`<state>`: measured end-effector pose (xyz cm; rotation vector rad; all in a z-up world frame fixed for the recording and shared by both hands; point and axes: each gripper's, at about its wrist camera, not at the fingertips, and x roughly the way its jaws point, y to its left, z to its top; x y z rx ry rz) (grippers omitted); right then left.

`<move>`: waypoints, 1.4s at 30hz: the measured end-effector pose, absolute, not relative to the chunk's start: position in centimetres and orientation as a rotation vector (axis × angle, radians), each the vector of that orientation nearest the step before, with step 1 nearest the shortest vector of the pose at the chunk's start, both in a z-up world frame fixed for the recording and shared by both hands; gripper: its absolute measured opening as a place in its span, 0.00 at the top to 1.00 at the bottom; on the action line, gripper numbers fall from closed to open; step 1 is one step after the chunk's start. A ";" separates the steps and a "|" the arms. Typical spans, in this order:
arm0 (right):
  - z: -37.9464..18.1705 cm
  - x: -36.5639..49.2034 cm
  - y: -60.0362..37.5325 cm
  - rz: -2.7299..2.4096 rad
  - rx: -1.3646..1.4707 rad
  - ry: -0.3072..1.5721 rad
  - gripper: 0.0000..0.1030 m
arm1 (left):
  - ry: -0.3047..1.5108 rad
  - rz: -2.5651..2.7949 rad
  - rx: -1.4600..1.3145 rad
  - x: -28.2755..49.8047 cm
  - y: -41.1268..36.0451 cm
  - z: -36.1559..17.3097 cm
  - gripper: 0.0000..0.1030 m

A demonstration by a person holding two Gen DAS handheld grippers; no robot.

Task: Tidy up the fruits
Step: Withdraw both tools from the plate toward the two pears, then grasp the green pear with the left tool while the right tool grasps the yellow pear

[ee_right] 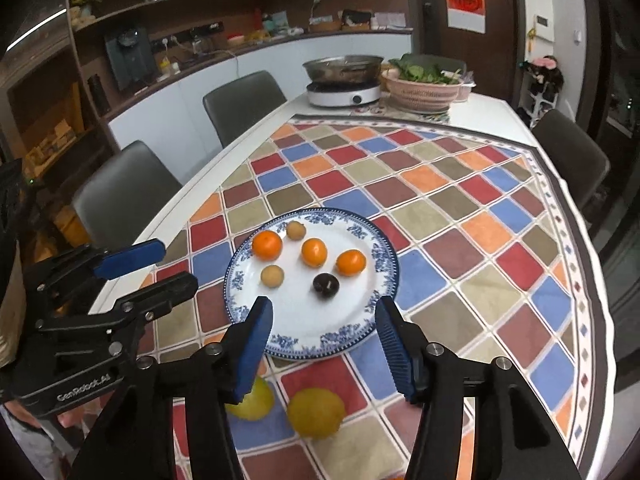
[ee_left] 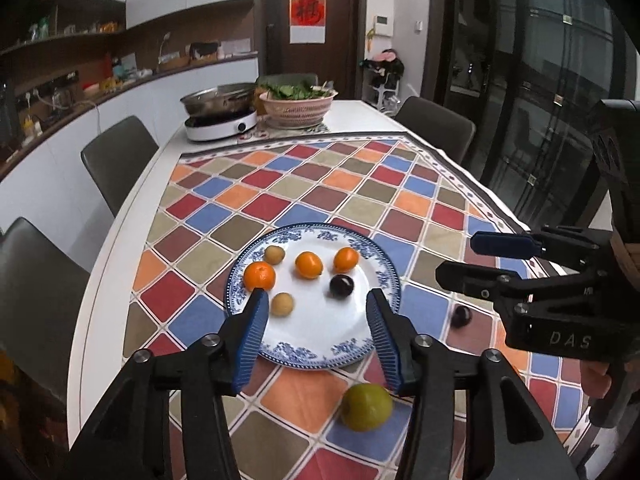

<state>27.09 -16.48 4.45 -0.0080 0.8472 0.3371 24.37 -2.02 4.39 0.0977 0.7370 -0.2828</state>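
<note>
Both my left gripper and right gripper hang parted and empty above the blue-rimmed plate; the yellow-green fruit at its six o'clock looks firm, smooth, roll-prone, so I'd pinch across its widest middle.

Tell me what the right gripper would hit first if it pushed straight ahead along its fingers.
Probably the blue-and-white plate: the right gripper is open and empty, aimed at the plate's bare near part, short of the dark plum. Depth is uncertain, so that is a judgement.
</note>
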 end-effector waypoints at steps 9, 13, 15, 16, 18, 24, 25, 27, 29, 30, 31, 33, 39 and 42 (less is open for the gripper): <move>5.7 23.1 -17.4 0.330 -0.028 0.803 0.47 | 0.697 -0.300 0.115 20.4 -2.7 5.0 0.40; 5.7 21.6 -17.3 0.334 -0.065 0.788 0.47 | 0.693 -0.301 0.125 18.9 -2.8 4.8 0.39; 5.7 20.9 -17.2 0.337 -0.089 0.782 0.47 | 0.692 -0.300 0.126 18.2 -2.7 4.6 0.39; 5.6 20.6 -17.1 0.339 -0.104 0.778 0.47 | 0.693 -0.296 0.125 17.9 -2.6 4.4 0.39; 5.4 19.9 -16.9 0.337 -0.132 0.771 0.43 | 0.697 -0.290 0.121 17.4 -2.5 4.1 0.39; 4.5 18.4 -16.5 0.341 -0.211 0.760 0.39 | 0.735 -0.295 0.125 16.5 -2.5 2.3 0.38; 4.2 18.2 -16.4 0.346 -0.222 0.763 0.39 | 0.738 -0.298 0.130 16.4 -2.5 2.0 0.38; 3.6 18.0 -16.3 0.361 -0.250 0.776 0.39 | 0.744 -0.303 0.144 16.1 -2.7 1.4 0.38; 3.0 17.8 -16.0 0.375 -0.274 0.789 0.39 | 0.758 -0.316 0.151 16.0 -2.9 0.7 0.38; 2.5 17.7 -15.9 0.388 -0.291 0.798 0.39 | 0.762 -0.322 0.152 16.0 -3.0 0.5 0.38; 2.1 17.7 -15.7 0.398 -0.306 0.810 0.39 | 0.767 -0.327 0.155 16.1 -3.1 0.2 0.38; 1.2 17.8 -15.4 0.424 -0.334 0.838 0.39 | 0.780 -0.334 0.166 16.3 -3.2 -0.5 0.38; -1.3 18.8 -14.9 0.469 -0.411 0.916 0.39 | 0.802 -0.368 0.238 17.2 -3.6 -2.3 0.38; -2.5 19.3 -14.5 0.486 -0.457 0.939 0.39 | 0.815 -0.394 0.269 17.7 -3.8 -3.2 0.38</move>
